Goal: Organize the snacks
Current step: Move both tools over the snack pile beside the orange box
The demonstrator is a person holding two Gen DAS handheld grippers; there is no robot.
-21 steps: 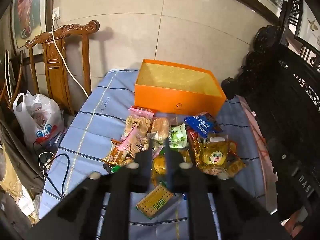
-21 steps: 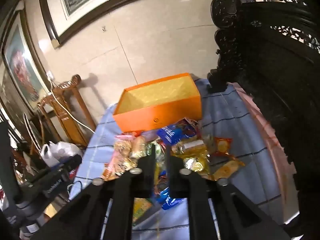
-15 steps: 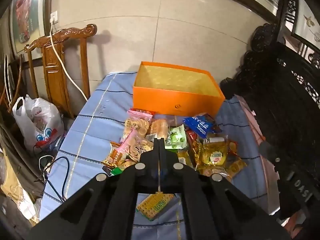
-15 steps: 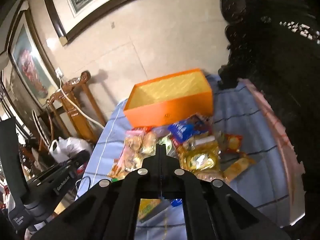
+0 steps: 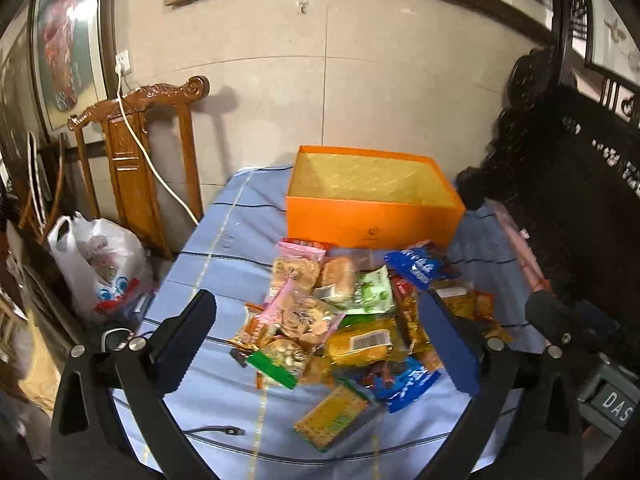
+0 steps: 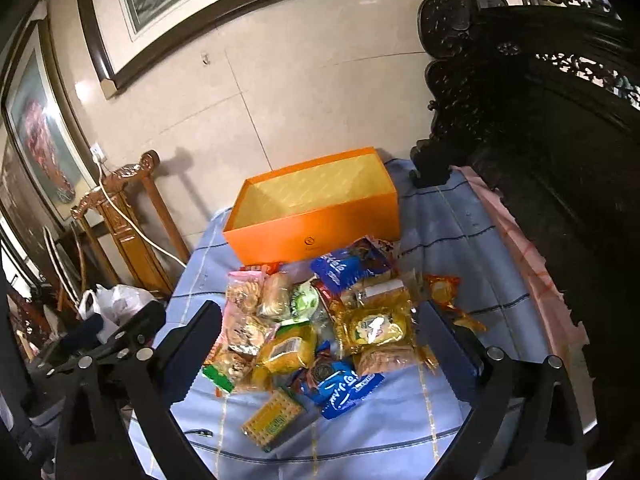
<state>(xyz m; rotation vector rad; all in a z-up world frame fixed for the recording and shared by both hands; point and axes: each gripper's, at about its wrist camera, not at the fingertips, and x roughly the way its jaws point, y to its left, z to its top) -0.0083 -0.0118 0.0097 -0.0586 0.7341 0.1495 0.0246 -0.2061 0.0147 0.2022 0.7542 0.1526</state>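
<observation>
Faintly, perhaps "DAS" on grey label [image 5: 614, 400]; both claws [image 5: 316, 338] [image 6: 320, 340] wide open, empty.

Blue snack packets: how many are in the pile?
2. One blue packet lies at the far side, just in front of the orange box; the other blue packet lies at the near edge. Others may be buried.

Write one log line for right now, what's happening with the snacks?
left gripper: open, empty | right gripper: open, empty | snacks: piled on cloth | orange box: empty
</observation>
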